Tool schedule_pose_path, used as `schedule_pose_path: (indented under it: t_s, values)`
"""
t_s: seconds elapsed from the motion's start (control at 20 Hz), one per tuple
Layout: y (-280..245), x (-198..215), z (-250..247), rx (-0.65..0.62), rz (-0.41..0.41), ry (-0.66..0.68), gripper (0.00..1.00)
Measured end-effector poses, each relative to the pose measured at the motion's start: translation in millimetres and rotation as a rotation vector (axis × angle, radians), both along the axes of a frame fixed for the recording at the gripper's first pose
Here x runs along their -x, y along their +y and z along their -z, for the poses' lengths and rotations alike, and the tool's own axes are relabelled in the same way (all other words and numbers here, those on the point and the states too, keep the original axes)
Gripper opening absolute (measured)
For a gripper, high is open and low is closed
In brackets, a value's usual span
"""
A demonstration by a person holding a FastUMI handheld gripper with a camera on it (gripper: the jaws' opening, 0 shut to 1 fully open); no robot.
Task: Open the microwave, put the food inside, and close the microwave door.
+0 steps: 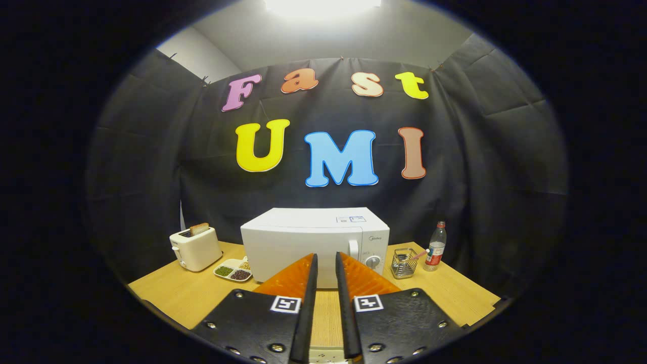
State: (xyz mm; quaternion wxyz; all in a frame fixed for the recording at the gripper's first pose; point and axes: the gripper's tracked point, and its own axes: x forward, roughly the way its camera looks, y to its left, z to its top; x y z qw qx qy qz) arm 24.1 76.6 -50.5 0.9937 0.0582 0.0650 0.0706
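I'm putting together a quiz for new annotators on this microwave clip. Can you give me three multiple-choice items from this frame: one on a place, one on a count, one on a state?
1. Where does the toaster stand relative to the microwave?
A. On top of it
B. On the table beside its hinge side, away from the dials
C. Behind the bottle

2. How many round dials show on the microwave's control panel?
A. Two
B. Four
C. None

3. What state is the microwave door in?
A. Wide open
B. Removed
C. Closed

Answers:
1. B, the toaster sits past the end opposite the dials, with the divided snack tray in front of it.
2. A, one dial sits above the other.
3. C, the door lies flush with the front; the gripper points at it, fingers slightly apart, holding nothing.
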Motion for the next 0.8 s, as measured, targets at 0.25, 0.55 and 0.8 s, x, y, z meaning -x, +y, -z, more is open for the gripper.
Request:
schedule_pose_path:
  t_s: [0.25, 0.55, 0.8]
  values:
    - [10.1, 32.6, -10.4, -0.015, -0.021, -0.040, 0.71]
    - [13.6, 49.6, -15.8, 0.002, -0.036, -0.048, 0.98]
    - [0.5, 52.8, -25.6, -0.026, -0.010, -0.060, 0.98]
